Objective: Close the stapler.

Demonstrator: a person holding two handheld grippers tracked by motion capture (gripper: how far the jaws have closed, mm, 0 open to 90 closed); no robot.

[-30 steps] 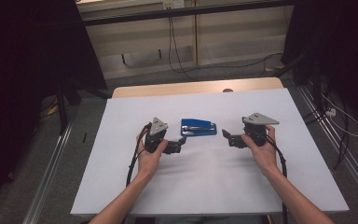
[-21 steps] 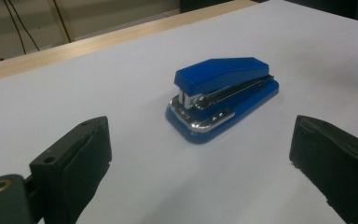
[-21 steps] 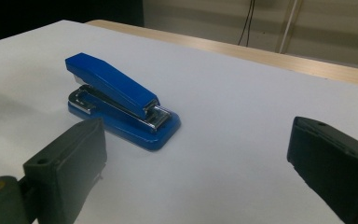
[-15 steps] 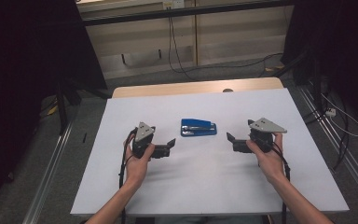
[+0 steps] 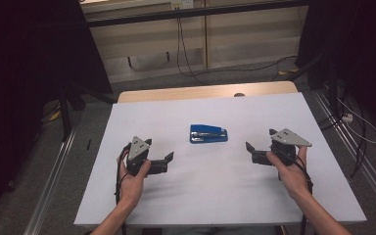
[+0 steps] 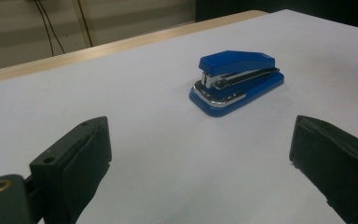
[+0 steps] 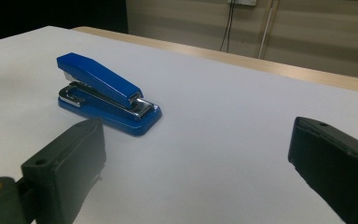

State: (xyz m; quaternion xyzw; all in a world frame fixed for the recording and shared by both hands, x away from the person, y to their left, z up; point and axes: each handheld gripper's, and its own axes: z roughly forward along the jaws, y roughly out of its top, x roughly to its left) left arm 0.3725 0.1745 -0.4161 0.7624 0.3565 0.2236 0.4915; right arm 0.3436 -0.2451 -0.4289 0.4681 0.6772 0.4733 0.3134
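Both grippers have drawn back from the blue metal-and-plastic stapler (image 5: 208,133), left gripper (image 5: 167,159) and right gripper (image 5: 249,149) fingers spread, so the work looks finished or between steps, any next grasp needing a fresh approach.

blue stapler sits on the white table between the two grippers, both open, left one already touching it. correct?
Not quite: the left gripper is clear of the stapler, as the high view shows. The rest holds: it lies on the white table between both open grippers, the right gripper also apart.

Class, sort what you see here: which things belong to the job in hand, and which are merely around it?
Job in hand:
blue stapler
left gripper, open
right gripper, open

Merely around:
white table
wall cables
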